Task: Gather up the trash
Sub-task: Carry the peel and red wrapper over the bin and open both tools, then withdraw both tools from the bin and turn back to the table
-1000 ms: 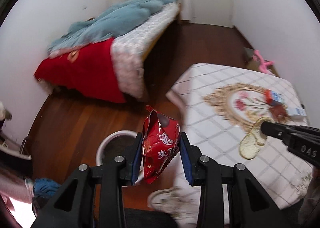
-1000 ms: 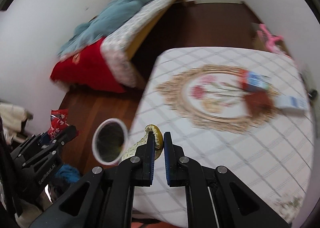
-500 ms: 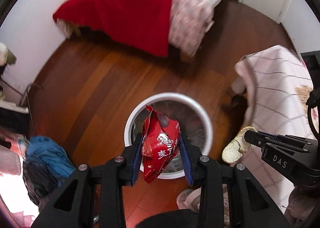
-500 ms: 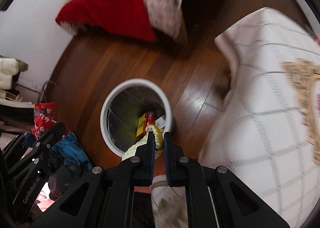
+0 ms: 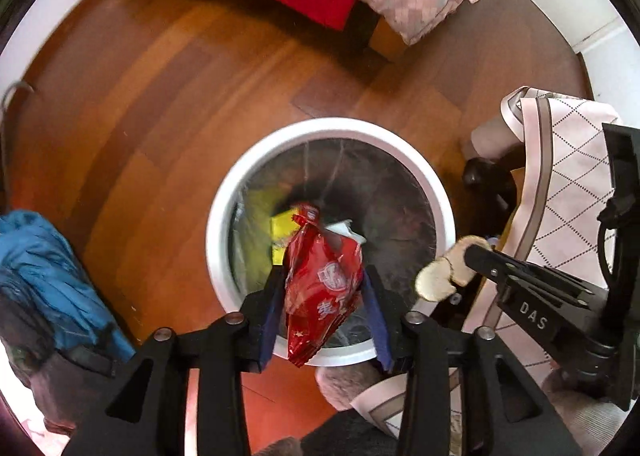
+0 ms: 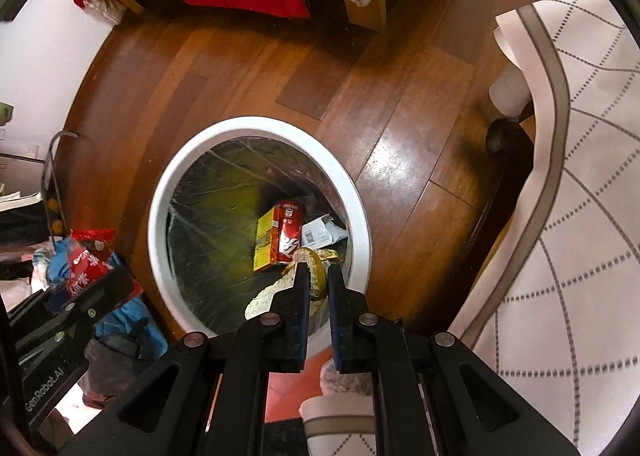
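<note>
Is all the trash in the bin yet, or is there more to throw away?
Some is in: a red can, a yellow box and a crumpled paper lie at the bottom of the white bin. Two pieces are in hand above it: the left gripper holds a red snack wrapper, and the right gripper pinches a banana peel. Dropping both is left.

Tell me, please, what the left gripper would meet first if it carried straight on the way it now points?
The left gripper, shut on the red snack bag, points down into the white bin. Straight on, it would probably clear the rim and meet the trash at the bottom, near the yellow box; depth is unclear.
</note>
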A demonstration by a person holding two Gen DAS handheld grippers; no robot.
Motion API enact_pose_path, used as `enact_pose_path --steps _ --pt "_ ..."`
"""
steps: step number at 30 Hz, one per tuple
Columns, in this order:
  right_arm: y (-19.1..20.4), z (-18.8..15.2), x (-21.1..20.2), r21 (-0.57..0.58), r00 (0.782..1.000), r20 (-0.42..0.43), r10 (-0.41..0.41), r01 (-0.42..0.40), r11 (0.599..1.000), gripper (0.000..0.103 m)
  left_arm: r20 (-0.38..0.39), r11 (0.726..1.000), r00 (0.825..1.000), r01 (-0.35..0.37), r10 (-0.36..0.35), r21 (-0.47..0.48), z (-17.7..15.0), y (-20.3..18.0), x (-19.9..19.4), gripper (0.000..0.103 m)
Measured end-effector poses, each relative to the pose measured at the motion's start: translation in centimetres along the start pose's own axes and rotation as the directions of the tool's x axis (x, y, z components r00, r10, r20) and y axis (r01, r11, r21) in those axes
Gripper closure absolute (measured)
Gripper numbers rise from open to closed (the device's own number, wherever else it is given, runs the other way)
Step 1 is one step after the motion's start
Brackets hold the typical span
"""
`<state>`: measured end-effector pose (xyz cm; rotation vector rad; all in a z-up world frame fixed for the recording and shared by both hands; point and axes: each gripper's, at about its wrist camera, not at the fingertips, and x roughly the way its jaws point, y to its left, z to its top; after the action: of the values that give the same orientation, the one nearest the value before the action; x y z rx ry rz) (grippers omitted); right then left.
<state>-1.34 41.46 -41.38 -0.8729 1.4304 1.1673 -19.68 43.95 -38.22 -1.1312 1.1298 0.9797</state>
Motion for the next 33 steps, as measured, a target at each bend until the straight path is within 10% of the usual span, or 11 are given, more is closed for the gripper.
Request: enact_pose_path --steps 3,5,14,33 --pt "0.1 0.9 1.2 0.0 1.0 -0.021 -0.009 0.009 1.0 0.093 -0.017 0.999 1.0 0.014 -0.014 -0.03 0.4 0.7 0.1 0.033" --pt "-0.3 1.2 1.5 0.01 0.999 -0.04 -0.002 0.002 1.0 0.071 -0.012 0.998 1.0 0.025 -0.025 -0.054 0.8 1.4 0.1 0.013" --pt "-0.4 0.1 0.3 -0.002 0.998 -0.049 0.036 -0.036 0.999 0.002 0.048 0.994 0.997 -0.06 0.065 -0.089 -0.1 3.2 -2.4 0.004" --pt "1.6 -5.4 -8.8 -0.077 0.994 0.109 -0.024 0.032 0.997 0.0 0.231 0.985 0.957 -0.17 0.175 -0.04 -7.0 1.5 -10.7 0.001"
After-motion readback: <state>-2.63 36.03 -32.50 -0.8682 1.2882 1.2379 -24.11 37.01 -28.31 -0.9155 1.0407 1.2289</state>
